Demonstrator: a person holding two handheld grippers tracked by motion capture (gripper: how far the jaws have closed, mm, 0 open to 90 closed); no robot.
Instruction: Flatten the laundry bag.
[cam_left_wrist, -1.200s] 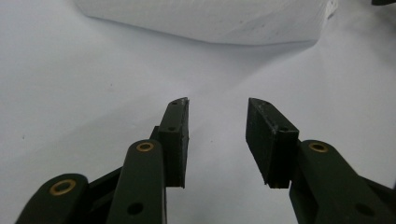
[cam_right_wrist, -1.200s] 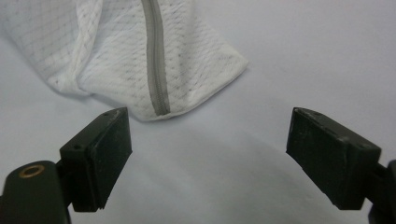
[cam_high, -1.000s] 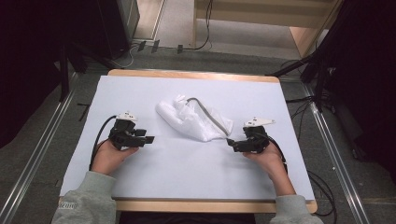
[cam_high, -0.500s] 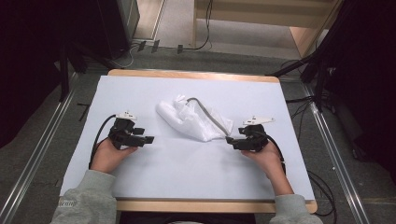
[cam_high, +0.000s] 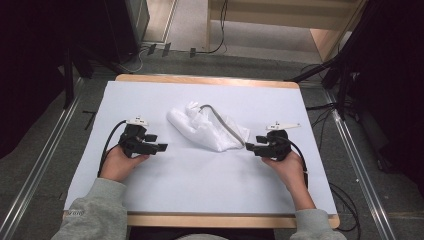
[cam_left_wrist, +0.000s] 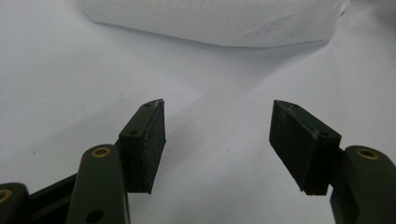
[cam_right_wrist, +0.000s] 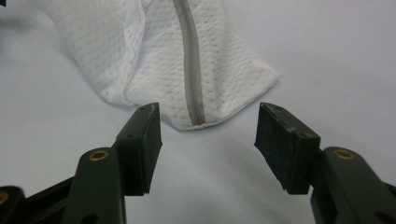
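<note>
Left gripper (cam_high: 161, 148): black, held in the person's left hand (cam_high: 119, 162) at the left of the white table cover (cam_high: 200, 190), a cable looping back from it toward the sleeve. Jaws stand wide apart and have just been opening; its own view shows bare white surface between the pads, nothing gripped. Garment lies ahead of it, near but not touching.

White mesh garment (cam_high: 207, 127): crumpled heap at the middle of the cover, between the two grippers, with a grey zipper (cam_high: 227, 126) running across it toward the right. High view gives its whole outline (folds bunched at the left end, flatter at the right). Left gripper view catches its lower edge (cam_left_wrist: 219, 21), cut off by the top of the frame and blurred. Right gripper view shows what the others do not: a fine grid weave (cam_right_wrist: 154, 60), a stitched hem, and the zipper (cam_right_wrist: 189, 70) ending at the cloth's near corner.

Right gripper (cam_high: 251, 148): black, held in the right hand (cam_high: 287, 167), at the garment's right end. Jaws open and have just been closing; in its own view (cam_right_wrist: 208, 126) the zipper corner lies just ahead of the pads, not pressed by either. Whether the tips touch the cloth is hard to judge from above.

Wooden table edge (cam_high: 210, 80): shows along the far side, beyond the cover.
</note>
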